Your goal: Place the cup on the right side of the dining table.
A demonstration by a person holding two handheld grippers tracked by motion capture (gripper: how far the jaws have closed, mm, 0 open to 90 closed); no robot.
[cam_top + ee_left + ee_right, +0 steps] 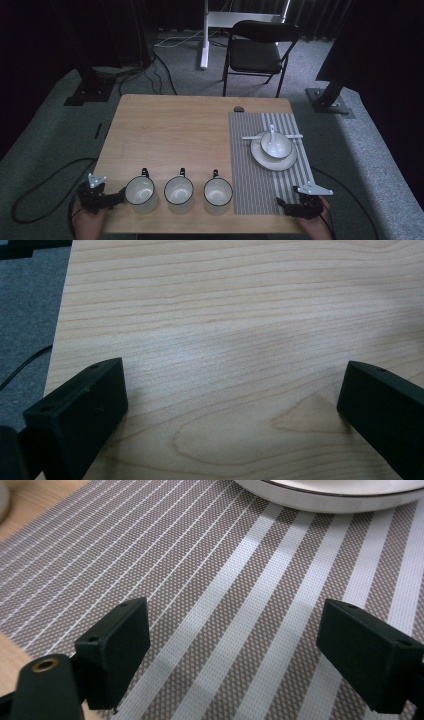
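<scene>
Down at the near edge of the table (170, 120) the person holds both tools low. The left gripper (121, 195) sits at the near left corner, jaws spread wide with nothing between them, pointing sideways toward the first of three white enamel mugs. That left mug (140, 194) stands just beside the jaw tips; I cannot tell whether they touch it. The middle mug (178, 194) and the right mug (218, 195) carry the row toward the striped placemat (255, 170), all three with their handles turned to the far side. The row runs left to right along the near edge, so I judge the left hand the nearer one for any of the mugs, above all the first.

The right gripper (281, 204) rests over the near right corner of the placemat, jaws likewise wide and empty. Farther up the placemat sits a white plate (260, 156) with a bowl (276, 145) on it and a spoon (272, 131) standing in the bowl.

The left gripper view gives bare wood grain between the black jaws. The right gripper view brings the placemat's weave close and the plate's rim (320, 497) at its top, straight ahead of the jaws but apart from them.
</scene>
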